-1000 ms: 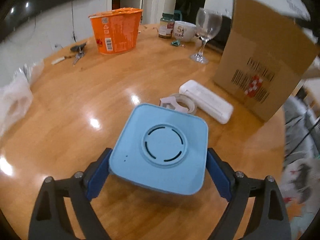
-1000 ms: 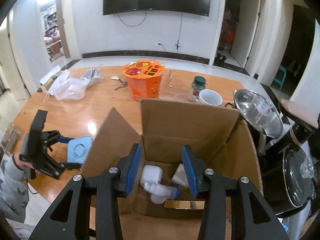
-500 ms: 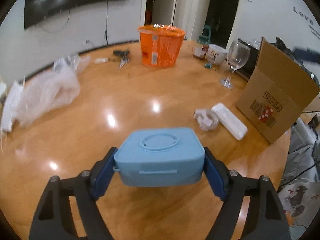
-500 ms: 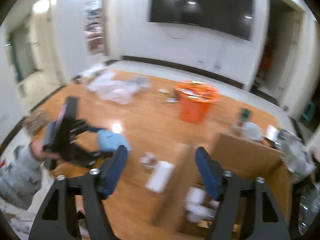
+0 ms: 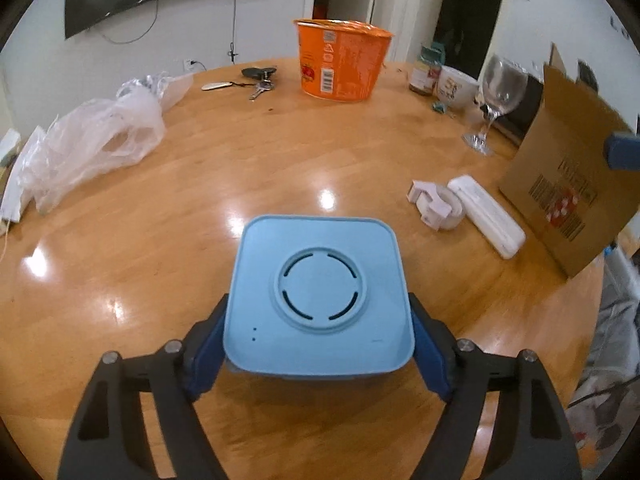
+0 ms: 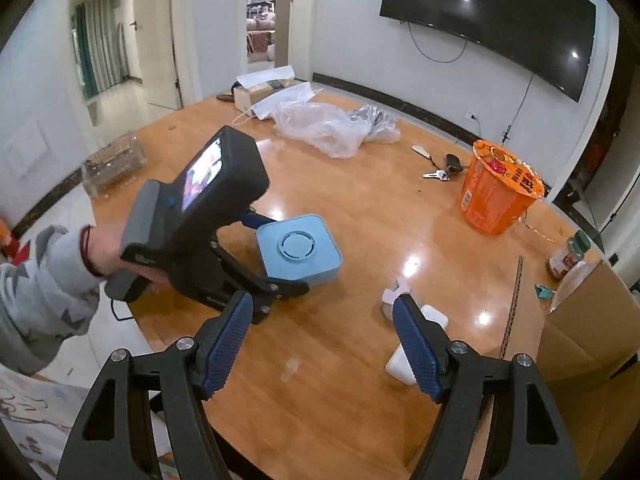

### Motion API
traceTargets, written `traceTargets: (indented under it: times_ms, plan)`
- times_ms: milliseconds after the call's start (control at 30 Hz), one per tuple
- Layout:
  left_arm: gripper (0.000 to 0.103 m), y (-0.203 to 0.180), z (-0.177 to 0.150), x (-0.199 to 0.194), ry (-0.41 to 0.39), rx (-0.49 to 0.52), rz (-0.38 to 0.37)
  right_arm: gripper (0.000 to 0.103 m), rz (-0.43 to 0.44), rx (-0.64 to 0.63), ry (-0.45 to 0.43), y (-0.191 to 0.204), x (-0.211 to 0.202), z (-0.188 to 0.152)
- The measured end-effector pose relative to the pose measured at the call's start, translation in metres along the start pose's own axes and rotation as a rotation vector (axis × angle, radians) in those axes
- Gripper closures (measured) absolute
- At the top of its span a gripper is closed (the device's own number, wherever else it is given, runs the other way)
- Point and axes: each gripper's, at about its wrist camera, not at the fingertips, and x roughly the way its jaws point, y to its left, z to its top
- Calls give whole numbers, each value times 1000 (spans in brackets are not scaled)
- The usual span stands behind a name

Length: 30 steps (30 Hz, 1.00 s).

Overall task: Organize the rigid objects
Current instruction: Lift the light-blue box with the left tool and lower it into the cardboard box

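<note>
Left gripper holds the blue box over the table; right gripper is empty.

The left gripper point(image 5: 318, 344) has its fingers point(image 5: 206, 354) pressed against both sides of the light blue square box point(image 5: 318, 294), top face up, carried above the wooden table point(image 5: 200, 216) toward its near edge. The right gripper point(image 6: 322, 344) has just been opening; its fingers point(image 6: 226, 340) stand wide with nothing between them, above the table beside the cardboard box point(image 6: 588, 328) at the right edge. A white case point(image 5: 486, 216) and a tape dispenser point(image 5: 436, 204) lie touching each other near that cardboard box. An orange noodle cup point(image 5: 340, 64) stands toward the far edge, a plastic bag point(image 5: 92, 140) at the left edge.
</note>
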Motion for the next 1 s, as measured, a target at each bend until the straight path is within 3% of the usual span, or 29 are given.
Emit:
traceTargets:
  times_ms: [133, 233, 267, 333, 433, 533, 700, 933, 1000]
  plan:
    - [25, 4, 6, -24, -44, 6, -8, 33, 17, -36, -39, 5, -8, -4]
    - [25, 7, 16, -53, -104, -35, -76, 33, 38, -59, -77, 7, -19, -5]
    - [25, 5, 22, -66, -120, -36, -102, 31, 42, -71, -106, 8, -25, -5]
    - [25, -1, 33, -85, -128, -33, -147, 16, 45, -92, -145, 11, -32, -4]
    - [25, -18, 55, -108, -121, -16, -219, 14, 28, -132, -181, 14, -43, -1]
    - [25, -46, 78, -127, -123, 62, -287, 14, -24, -151, -206, 11, -52, 2]
    - [25, -109, 115, -140, -98, 193, -320, 14, -86, -132, -256, -6, -70, -3]
    - [25, -199, 161, -116, -12, 361, -319, 15, -177, -23, -331, -60, -114, -23]
    - [25, -219, 172, -107, 6, 398, -329, 23, -216, -11, -328, -72, -122, -32]
